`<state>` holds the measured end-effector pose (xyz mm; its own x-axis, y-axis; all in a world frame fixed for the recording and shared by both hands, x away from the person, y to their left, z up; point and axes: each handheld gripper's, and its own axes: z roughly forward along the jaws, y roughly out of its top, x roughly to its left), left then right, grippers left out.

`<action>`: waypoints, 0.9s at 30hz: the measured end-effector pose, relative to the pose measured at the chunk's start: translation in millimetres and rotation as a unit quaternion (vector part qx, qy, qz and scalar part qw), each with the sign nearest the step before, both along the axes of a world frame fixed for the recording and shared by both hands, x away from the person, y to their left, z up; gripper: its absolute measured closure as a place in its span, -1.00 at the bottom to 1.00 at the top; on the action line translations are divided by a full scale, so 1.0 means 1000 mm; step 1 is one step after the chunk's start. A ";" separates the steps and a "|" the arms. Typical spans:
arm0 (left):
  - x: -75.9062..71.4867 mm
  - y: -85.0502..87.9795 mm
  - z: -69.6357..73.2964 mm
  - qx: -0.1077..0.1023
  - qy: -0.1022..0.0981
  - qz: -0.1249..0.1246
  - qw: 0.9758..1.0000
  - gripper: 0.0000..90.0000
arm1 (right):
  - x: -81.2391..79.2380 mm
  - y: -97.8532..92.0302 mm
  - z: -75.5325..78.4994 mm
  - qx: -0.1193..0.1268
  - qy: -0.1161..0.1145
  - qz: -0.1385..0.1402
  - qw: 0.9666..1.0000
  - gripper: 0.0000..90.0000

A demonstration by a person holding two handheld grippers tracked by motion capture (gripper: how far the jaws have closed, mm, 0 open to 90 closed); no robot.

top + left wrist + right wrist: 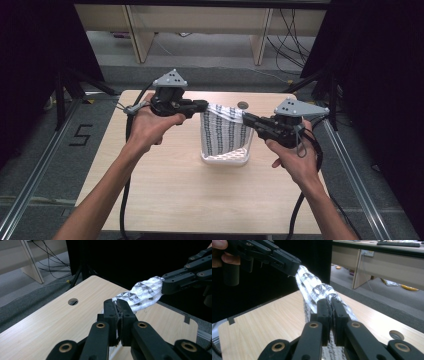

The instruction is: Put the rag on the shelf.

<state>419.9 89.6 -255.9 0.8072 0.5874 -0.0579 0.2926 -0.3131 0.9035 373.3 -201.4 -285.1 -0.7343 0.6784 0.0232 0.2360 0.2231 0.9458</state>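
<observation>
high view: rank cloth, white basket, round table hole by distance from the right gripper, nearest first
1. Patterned cloth: clamped in the right gripper, stretched across to the left gripper.
2. Round table hole: just behind the right gripper's fingers, near the table's far edge.
3. White basket: on the table below the hanging cloth, toward the person.

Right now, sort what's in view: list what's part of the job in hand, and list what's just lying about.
In the job:
- cloth, held up by both tools
- left tool, shut on one top corner
- right tool, shut on the other
- white basket under the cloth

Just lying about:
- table hole
- floor cables
- desk legs behind
</observation>
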 end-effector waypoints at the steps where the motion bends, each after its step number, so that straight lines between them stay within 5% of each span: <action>1: 0.004 -0.001 0.001 -0.005 -0.002 0.005 1.000 0.92 | 0.003 0.000 0.001 0.008 0.013 -0.003 1.000 0.93; 13: 0.020 -0.008 0.021 -0.020 -0.012 0.024 0.999 0.92 | 0.023 -0.005 0.021 0.026 0.012 -0.011 1.000 0.93; 22: 0.039 -0.014 0.023 -0.026 -0.011 0.041 0.999 0.92 | 0.041 -0.005 0.024 0.025 0.003 -0.024 0.999 0.93; 27: 0.053 -0.020 0.020 -0.043 -0.004 0.048 0.998 0.92 | 0.056 -0.008 0.022 0.030 0.018 -0.041 0.999 0.93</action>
<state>473.1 69.3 -235.5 0.7476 0.6558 -0.1054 0.3099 -0.2041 0.9286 429.1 -208.9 -263.6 -0.6738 0.7332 0.0920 0.2857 0.1438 0.9475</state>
